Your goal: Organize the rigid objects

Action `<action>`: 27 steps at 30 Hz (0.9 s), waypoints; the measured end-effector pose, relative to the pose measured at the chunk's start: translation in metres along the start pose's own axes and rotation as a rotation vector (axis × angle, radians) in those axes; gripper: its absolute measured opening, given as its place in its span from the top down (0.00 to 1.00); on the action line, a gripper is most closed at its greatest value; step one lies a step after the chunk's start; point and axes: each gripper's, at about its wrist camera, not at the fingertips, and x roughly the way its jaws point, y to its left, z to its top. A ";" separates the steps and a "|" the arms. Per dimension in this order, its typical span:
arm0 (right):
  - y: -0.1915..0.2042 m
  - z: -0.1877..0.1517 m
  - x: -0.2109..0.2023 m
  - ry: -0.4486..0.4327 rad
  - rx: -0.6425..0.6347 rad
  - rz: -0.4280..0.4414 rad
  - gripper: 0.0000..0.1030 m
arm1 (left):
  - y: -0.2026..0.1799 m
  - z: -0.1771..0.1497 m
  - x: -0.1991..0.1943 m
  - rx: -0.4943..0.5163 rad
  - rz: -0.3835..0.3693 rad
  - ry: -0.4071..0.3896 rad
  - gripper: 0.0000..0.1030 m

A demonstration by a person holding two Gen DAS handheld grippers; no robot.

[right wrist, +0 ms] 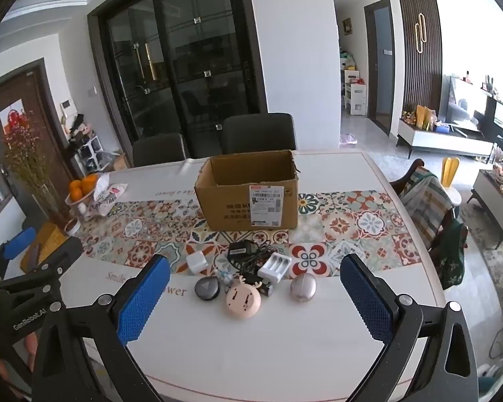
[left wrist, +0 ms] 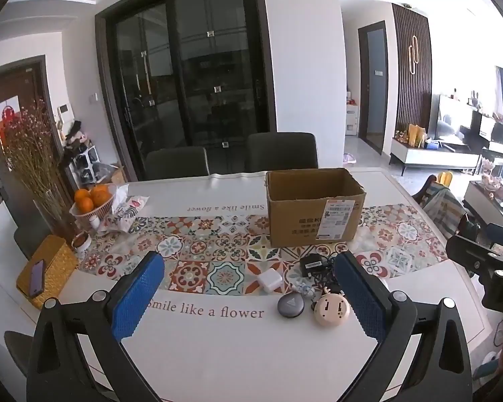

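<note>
Not started yet. Left gripper [left wrist: 248,298] & right gripper [right wrist: 255,299] jaws wide, holding nothing. Small gadgets in front of box [right wrist: 248,191]. Next: grab pink round thing [right wrist: 243,301], drop in box.

1. "Smile like a flower" – on tablecloth [left wrist: 218,351], just ahead of left gripper [left wrist: 251,298].
2. Same phrase, upside down – cloth's far side, past the gripper.
3. "GenRobot.AI" – left gripper body, left of right gripper [right wrist: 255,298].
4. Box [right wrist: 231,207] label: unreadable.

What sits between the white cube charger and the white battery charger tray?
The black power adapter with its tangled cord, seen in the right wrist view.
</note>
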 end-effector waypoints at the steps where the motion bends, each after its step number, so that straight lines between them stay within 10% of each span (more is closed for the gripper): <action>1: 0.000 0.000 -0.001 -0.002 0.000 0.001 0.01 | 0.000 0.000 0.000 -0.001 -0.001 -0.001 0.00; 27: 0.003 -0.002 -0.001 0.007 -0.002 0.001 0.01 | -0.002 -0.003 0.000 -0.004 -0.006 0.003 0.00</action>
